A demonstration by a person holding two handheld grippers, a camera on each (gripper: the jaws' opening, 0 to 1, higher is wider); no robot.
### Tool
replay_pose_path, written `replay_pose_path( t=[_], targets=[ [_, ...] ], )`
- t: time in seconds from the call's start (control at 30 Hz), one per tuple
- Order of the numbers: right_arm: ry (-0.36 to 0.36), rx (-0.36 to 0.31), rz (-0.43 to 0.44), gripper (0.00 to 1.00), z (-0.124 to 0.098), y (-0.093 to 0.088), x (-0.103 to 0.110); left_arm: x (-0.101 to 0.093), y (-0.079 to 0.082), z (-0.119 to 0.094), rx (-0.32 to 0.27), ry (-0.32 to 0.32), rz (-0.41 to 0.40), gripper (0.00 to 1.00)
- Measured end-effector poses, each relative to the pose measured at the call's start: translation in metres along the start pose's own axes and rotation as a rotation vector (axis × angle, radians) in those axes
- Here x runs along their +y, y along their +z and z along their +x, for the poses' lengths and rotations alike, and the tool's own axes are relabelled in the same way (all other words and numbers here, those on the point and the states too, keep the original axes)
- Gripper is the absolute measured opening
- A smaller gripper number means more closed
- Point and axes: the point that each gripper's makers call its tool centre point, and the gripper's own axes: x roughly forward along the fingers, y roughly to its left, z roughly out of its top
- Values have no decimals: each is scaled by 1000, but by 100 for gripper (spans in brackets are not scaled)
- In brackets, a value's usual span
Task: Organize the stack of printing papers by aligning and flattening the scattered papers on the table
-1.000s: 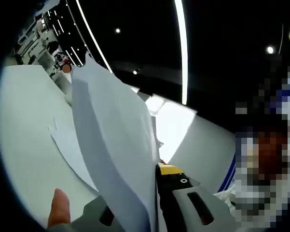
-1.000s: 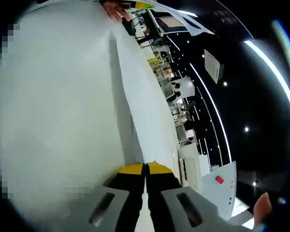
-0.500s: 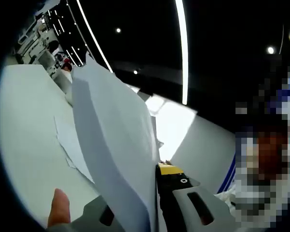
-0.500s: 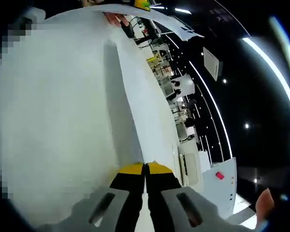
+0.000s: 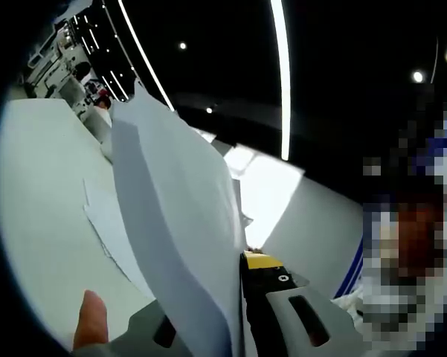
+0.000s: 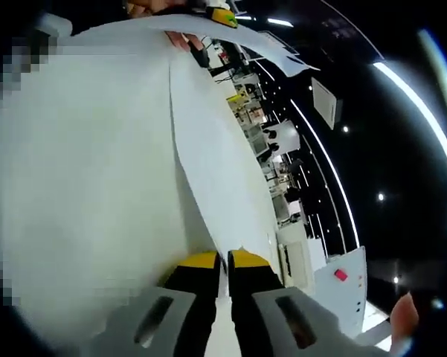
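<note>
A bundle of white printing papers (image 5: 178, 223) stands upright and bowed, and my left gripper (image 5: 243, 262) is shut on its lower edge; only the yellow-tipped right jaw shows, the sheets hide the other. In the right gripper view the same papers (image 6: 97, 186) spread wide across the left. My right gripper (image 6: 223, 262) is shut on their near edge, with a thin strip of paper between its yellow tips. The left gripper (image 6: 222, 13) holds the far edge at the top, with a hand (image 6: 145, 9) beside it. One loose sheet (image 5: 108, 227) lies flat on the white table (image 5: 37, 186).
A thumb (image 5: 91, 320) rests by the left gripper's body. A person stands close at the right of the left gripper view. Shelves and equipment (image 6: 283, 141) line the far side of the room under ceiling light strips. A fingertip (image 6: 402, 320) shows at lower right.
The held papers have bowed a little more in the right gripper view, and the far edge with the left gripper sits slightly lower. The left gripper view is almost unchanged.
</note>
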Motion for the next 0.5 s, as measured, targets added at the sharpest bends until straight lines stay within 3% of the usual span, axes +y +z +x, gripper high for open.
replay_pose_path(
  t=[0.3,0.5],
  targets=[
    [-17,-5,-107,3,14,14,-5,1,2,-1,-2,-2,1,6],
    [2,-6,-101,0,15,14,-2,1,2,-1,-3,-3,1,6]
  ],
)
